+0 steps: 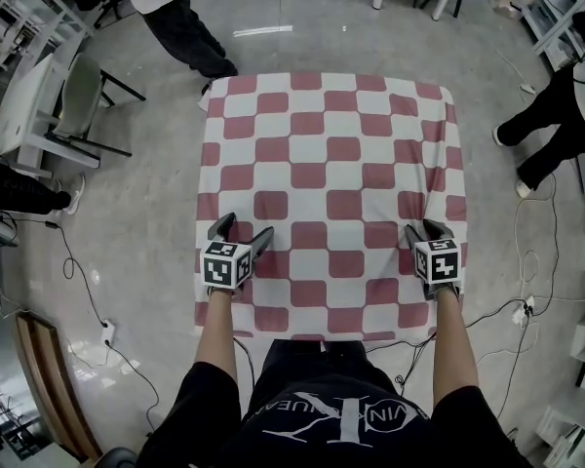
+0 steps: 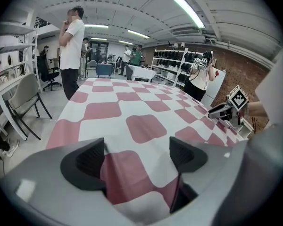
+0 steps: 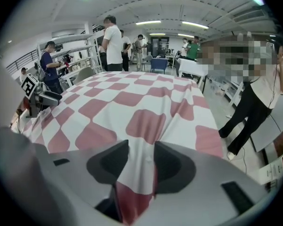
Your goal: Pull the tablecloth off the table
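Directly below the camera, a pale grey floor [image 1: 146,193] fills the room, shiny in patches. At its centre a tablecloth [image 1: 331,164] covers a square surface completely, hiding the top. The cloth is white, printed with rows of dusty red squares with rounded corners, like a checkerboard. Its edges hang down over the sides. Most of it lies flat and smooth. Creases run toward the near right corner, where it is gathered up.

One person [image 1: 180,22] in dark trousers stands just beyond the far left corner. Another [image 1: 556,125] stands off the right side. A grey chair [image 1: 78,96] sits well to the left. Thin black cables [image 1: 88,291] trail over the floor on both sides.

The wearer's bare forearms reach in from the bottom edge. The left tool [image 2: 137,157] rests at the near left part of the cloth. Its jaws stand wide, one on each side of a red square, and the cloth lies flat between them. The right tool [image 3: 141,161] sits at the near right part. Its jaws are drawn narrow, pinching a raised fold of cloth that fills the gap between them.
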Demonstrator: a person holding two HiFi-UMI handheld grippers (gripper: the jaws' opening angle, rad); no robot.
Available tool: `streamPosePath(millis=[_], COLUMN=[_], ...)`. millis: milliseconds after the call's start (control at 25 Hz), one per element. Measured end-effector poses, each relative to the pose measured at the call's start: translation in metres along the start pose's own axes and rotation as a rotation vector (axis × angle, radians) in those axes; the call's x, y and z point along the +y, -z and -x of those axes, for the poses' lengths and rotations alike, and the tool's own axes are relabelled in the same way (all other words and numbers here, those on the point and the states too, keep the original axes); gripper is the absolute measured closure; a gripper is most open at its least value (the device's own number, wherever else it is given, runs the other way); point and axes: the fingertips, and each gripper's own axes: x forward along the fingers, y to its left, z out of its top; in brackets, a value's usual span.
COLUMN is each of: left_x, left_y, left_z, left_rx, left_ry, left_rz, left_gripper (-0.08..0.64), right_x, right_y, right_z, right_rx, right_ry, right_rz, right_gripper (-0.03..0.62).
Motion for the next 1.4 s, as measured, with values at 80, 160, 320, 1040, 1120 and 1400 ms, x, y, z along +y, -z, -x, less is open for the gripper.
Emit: streamPosePath(millis=[80,160,320,1040,1120,1400], left_x=[0.002,0.004,0.001,-0.069,-0.072,-0.084], left_y=[-0.001,-0.001,-0.005,-0.009,-0.006,-0.003], left_z=[0.000,0.000,-0.006,-0.044,-0.044,-0.039], left_rx=[0.002,0.003,-0.006,0.049,0.048,0.070], left_ry=[-0.023,-0.052,-0.085,-0.077,-0.081,-0.049], left_rz=[0.010,0.017,0.031,-0.085,-0.075,-0.040], left_gripper=[0.143,0.146,0.222,0.344,0.387,0.523], right_x=[0.001,0.002,0.002,0.018,0.018,0.017], right_y=[-0.001,-0.001,-0.002,-0.001,0.001,0.010], right_z=[0.000,-0.001,-0.001,-0.002,-0.002,0.007], right_rx=[-0.005,-0.009,-0.011,-0.012,-0.014,-0.061], right_ry=[0.005,0.008,0.011,0.041,0.040,0.028], right_rz=[-0.002,-0.006,-0.012,0.011,0.017,-0.043], right_gripper=[0.420,0.422,0.430,0.574,0.577,0.581])
